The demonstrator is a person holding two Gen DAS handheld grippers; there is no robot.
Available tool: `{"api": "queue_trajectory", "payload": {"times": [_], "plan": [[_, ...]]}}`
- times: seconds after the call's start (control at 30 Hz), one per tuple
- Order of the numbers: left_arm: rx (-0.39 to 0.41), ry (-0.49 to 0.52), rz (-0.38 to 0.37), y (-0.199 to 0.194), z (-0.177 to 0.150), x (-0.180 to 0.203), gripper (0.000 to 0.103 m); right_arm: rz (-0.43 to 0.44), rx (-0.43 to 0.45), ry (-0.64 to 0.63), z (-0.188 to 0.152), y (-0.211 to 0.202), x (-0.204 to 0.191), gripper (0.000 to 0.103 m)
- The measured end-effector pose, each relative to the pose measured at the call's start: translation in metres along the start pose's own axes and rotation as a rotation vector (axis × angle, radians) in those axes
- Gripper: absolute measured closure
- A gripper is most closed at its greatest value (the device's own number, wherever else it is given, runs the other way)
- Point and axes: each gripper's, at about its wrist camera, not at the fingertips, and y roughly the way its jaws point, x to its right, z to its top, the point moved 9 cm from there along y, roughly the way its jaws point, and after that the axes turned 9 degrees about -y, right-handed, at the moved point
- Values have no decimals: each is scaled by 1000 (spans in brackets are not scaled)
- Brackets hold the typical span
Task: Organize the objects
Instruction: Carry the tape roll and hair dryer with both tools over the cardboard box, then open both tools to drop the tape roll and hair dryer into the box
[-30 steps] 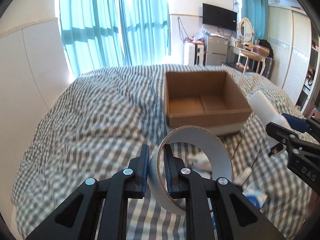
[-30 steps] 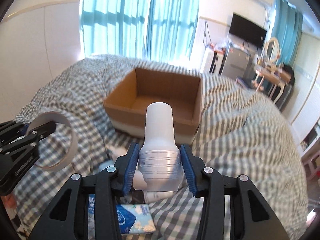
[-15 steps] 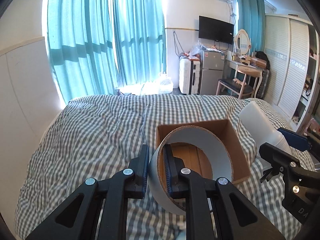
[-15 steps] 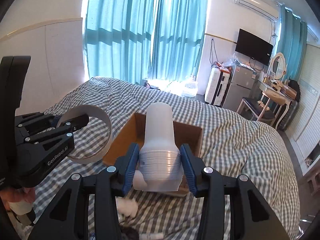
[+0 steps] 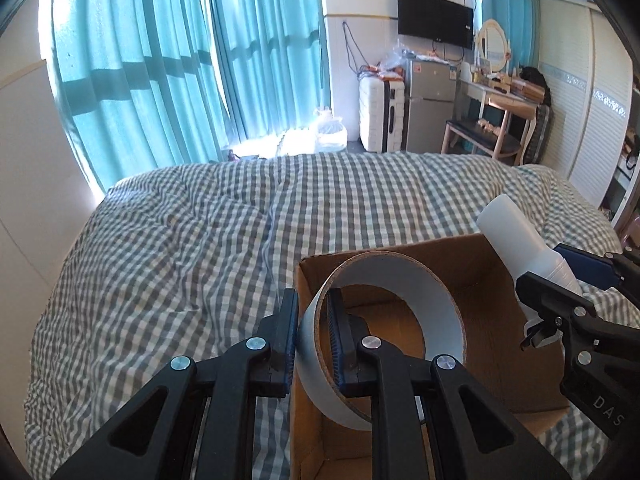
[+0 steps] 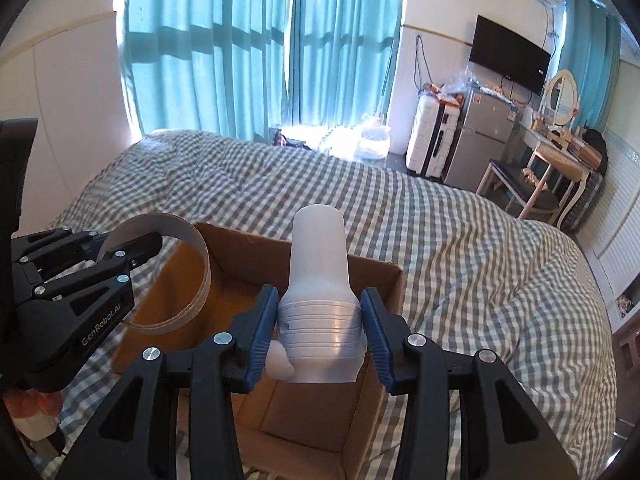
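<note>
bed (image 5: 192, 248): grey-white check cover, carries the box
left hand-held gripper (image 5: 313, 334): fingers pinch the wall of the tape ring, one pad outside, one inside
tape ring (image 5: 404, 280): white outside, brown inside, held on edge above the box's left part; in the right view at left (image 6: 188, 276)
box (image 5: 492, 344): open brown cardboard, under both hand-held grippers; far wall (image 6: 248, 252)
bottle (image 6: 318, 264): white plastic, ribbed base, clamped at the ribs, narrow end pointing away, over the box's opening
right hand-held gripper (image 6: 320, 336): blue pads pressed on both sides of the bottle
</note>
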Motion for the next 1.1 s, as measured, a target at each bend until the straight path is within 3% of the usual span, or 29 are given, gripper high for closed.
{"api": "queue_trajectory", "payload": {"times": [0.33, 0.6, 0.67, 0.73, 0.77, 0.83, 0.9, 1.1], "plan": [[-72, 44, 3, 43, -22, 10, 88, 36, -71, -9, -26, 45, -5, 60], [-99, 76, -20, 48, -33, 20, 84, 24, -58, -19, -32, 42, -5, 60], [-104, 81, -36, 43, -35, 23, 77, 24, -45, -14, -31, 34, -3, 60], [-114, 92, -45, 37, -37, 25, 49, 12, -21, -7, -27, 21, -1, 58], [-115, 99, -64, 33, -38, 27, 48, 8, -5, 2, -25, 13, 2, 53], [-97, 114, -52, 22, -40, 27, 32, 6, 21, 22, -21, -1, 5, 47], [-56, 136, -5, 8, -39, 24, 23, 5, 39, 39, -20, -16, 8, 47], [42, 118, 15, -46, -27, 16, 18, -14, 93, 37, -18, -74, 12, 47]]}}
